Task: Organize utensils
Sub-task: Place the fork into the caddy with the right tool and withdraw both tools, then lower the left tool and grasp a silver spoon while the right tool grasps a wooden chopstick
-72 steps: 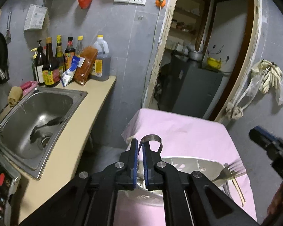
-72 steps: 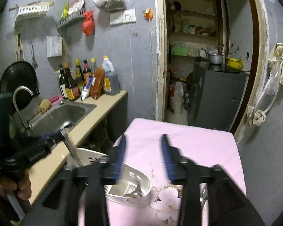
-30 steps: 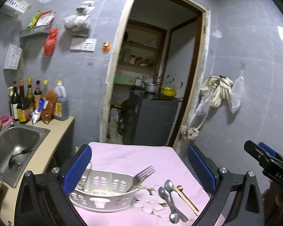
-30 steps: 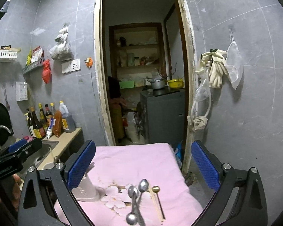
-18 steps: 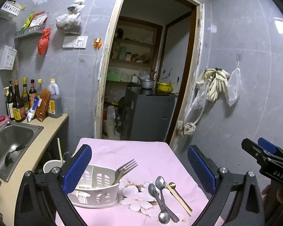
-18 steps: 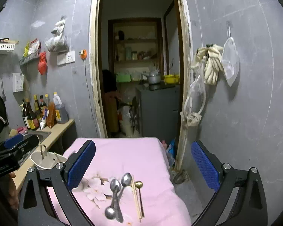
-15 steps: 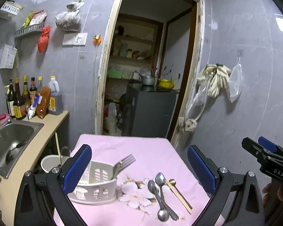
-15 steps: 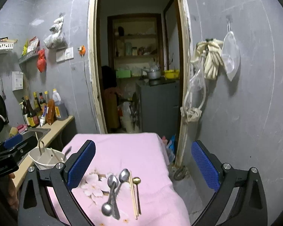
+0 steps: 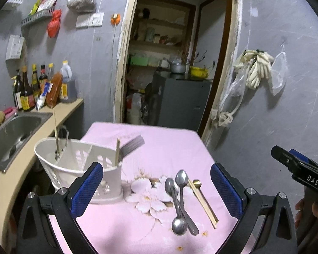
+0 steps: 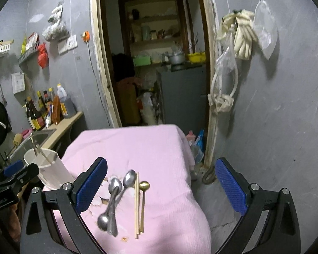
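Note:
A white utensil caddy (image 9: 74,167) stands at the left of the pink-clothed table (image 9: 163,144). It holds a fork (image 9: 131,145), a chopstick and a metal utensil. Steel spoons (image 9: 178,192), a gold spoon (image 9: 197,183) and wooden chopsticks (image 9: 203,203) lie loose on the cloth to its right. My left gripper (image 9: 156,190) is wide open and empty, above the table's near side. My right gripper (image 10: 159,184) is wide open and empty, above the spoons (image 10: 114,194), the chopsticks (image 10: 136,203) and the gold spoon (image 10: 143,192). The caddy also shows in the right wrist view (image 10: 50,171).
A counter with a steel sink (image 9: 12,131) and sauce bottles (image 9: 31,86) runs along the left. A doorway behind the table opens onto a grey cabinet (image 9: 180,101). Gloves and bags (image 9: 254,69) hang on the right wall. The table's right edge (image 10: 188,169) drops to the floor.
My left gripper, first shut over the caddy, has opened wide and pulled back. My right gripper has opened wider and now points at the loose spoons.

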The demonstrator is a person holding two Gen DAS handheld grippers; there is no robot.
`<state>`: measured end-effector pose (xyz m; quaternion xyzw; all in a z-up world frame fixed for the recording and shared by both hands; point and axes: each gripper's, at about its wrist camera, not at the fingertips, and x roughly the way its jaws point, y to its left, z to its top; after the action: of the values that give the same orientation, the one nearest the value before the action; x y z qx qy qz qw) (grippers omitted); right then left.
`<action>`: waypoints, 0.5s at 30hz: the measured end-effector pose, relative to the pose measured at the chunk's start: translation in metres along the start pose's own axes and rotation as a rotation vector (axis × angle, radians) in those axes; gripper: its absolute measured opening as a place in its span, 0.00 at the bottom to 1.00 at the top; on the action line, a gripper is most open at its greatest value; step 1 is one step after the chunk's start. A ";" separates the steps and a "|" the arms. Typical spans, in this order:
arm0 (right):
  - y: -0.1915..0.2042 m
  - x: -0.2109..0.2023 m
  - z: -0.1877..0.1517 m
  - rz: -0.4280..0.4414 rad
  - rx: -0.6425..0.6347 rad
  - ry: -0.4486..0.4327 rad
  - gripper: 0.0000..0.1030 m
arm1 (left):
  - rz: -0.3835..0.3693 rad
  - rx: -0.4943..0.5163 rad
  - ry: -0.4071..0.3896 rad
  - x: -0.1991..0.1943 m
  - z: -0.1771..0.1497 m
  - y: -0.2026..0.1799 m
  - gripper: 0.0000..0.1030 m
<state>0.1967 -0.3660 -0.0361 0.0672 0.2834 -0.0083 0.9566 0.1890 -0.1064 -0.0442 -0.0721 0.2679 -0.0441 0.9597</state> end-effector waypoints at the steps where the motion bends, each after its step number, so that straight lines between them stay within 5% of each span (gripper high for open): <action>1: -0.002 0.004 -0.003 0.001 -0.001 0.008 0.97 | 0.009 -0.008 0.013 0.004 -0.003 -0.001 0.99; 15: -0.027 0.090 -0.063 0.094 -0.004 0.189 0.97 | 0.058 -0.043 0.195 0.089 -0.045 -0.009 0.99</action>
<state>0.2365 -0.3824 -0.1402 0.0789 0.3688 0.0437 0.9251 0.2406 -0.1314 -0.1260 -0.0802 0.3627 -0.0171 0.9283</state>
